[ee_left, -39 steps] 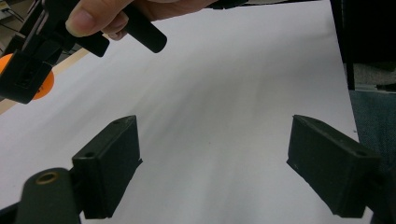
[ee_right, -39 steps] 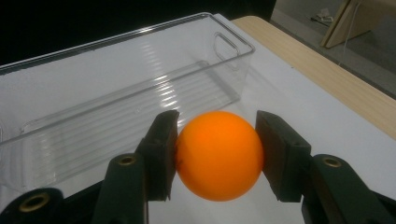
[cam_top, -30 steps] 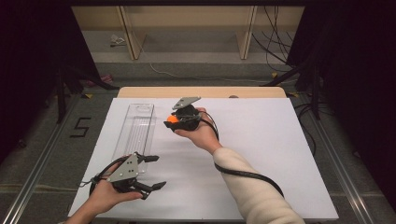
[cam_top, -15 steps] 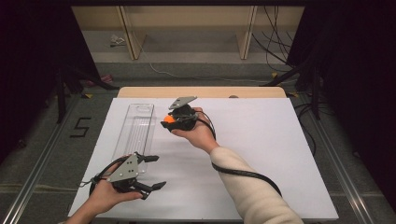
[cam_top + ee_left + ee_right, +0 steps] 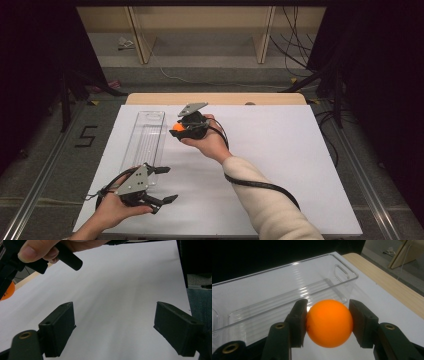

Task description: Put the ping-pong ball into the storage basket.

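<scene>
An orange ball [image 5: 329,323] sits pinched between the two black jaws of my right gripper [image 5: 328,323], which is shut on it. From above, that right gripper [image 5: 176,129] holds the ball [image 5: 178,128] just right of a long clear plastic bin [image 5: 145,137], near the bin's far end. The bin [image 5: 274,297] is empty and lies just beyond the ball in the right gripper view. My left gripper [image 5: 160,184] rests near the table's front left, jaws wide apart with nothing between them. In its own view the left gripper [image 5: 123,331] looks across bare white table.
The white table top [image 5: 280,150] has a wooden strip [image 5: 215,98] along its far edge. A black cable [image 5: 260,185] trails from the right gripper along the sleeve. A hand on the right gripper [image 5: 45,251] fills the left gripper view's top left corner.
The right hand with the ball has drifted slightly left toward the bin. The left gripper has stayed put.
</scene>
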`<state>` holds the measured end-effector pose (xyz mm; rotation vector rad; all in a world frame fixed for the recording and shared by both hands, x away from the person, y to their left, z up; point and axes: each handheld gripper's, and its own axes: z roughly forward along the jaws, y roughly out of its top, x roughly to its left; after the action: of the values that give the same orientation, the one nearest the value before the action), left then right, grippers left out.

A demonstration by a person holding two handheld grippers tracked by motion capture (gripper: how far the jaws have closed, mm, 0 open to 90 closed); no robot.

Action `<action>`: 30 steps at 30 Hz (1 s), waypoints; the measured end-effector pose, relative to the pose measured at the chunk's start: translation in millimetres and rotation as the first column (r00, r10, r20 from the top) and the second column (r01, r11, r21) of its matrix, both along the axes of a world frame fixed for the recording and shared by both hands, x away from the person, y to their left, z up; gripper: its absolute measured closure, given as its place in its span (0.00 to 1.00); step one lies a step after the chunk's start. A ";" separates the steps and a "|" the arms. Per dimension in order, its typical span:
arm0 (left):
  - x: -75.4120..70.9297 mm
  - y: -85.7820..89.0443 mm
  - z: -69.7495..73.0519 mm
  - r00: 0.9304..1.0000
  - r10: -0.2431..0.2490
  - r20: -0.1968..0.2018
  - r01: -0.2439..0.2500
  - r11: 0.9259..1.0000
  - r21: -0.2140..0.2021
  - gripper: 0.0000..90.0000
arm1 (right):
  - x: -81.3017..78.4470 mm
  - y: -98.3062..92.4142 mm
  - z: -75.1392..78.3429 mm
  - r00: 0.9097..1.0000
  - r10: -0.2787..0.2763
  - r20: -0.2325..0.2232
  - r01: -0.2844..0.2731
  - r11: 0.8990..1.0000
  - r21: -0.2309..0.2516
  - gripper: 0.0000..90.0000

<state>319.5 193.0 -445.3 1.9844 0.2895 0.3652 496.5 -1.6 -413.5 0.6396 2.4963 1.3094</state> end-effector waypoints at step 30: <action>-0.1 -0.2 -0.2 1.000 -0.003 0.001 0.003 1.000 0.005 0.18 | 0.3 12.8 3.4 1.000 0.018 0.004 -0.018 1.000 0.001 0.57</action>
<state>319.4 192.8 -445.6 1.9893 0.2852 0.3647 496.8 11.2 -410.1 0.6161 2.5043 1.3164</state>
